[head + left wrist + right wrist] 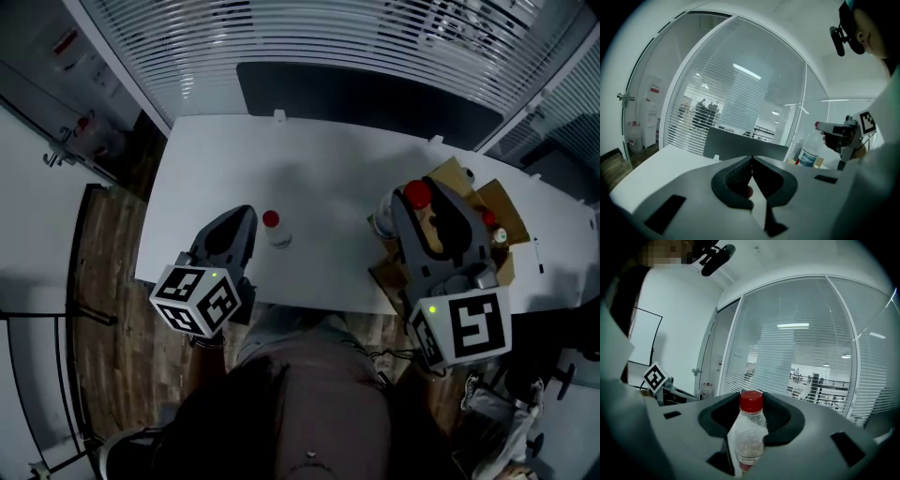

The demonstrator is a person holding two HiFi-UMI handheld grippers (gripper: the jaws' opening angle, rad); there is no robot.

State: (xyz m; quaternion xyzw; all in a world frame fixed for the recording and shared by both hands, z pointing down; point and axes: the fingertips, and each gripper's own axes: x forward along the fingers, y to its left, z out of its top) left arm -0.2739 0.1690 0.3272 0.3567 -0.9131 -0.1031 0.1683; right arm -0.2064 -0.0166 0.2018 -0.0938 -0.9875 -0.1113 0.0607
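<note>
**Bottle in the Right Jaws, Left Jaws Shut**

Found the right gripper (427, 208) over the right part of the white table (309, 159), jaws closed partway on a clear bottle (387, 223). Saw the bottle's red cap (751, 401) rising between the dark pads (785, 416) in the right gripper view, with the body seated low in the gap. Judged the pads to press in from both sides, as far as that view allowed. Noted a cardboard box (495, 202) on the table just right of the bottle and partly under the gripper. Made out a few small things inside it, too small to tell apart.

Found the left gripper (246, 216) over the near left part of the table, jaws brought fully together with nothing between them. Read the same in the left gripper view, with the tips pressed together along one line.

Spotted a small bottle (276, 230), red-capped and upright on the table, just right of the left gripper's tips and apart from them. Glimpsed a reddish patch (748, 191) through the gap below the closed tips, perhaps that cap.

Picked out a dark panel (366, 94) along the far edge of the table, and slatted blinds (328, 33) beyond it.
</note>
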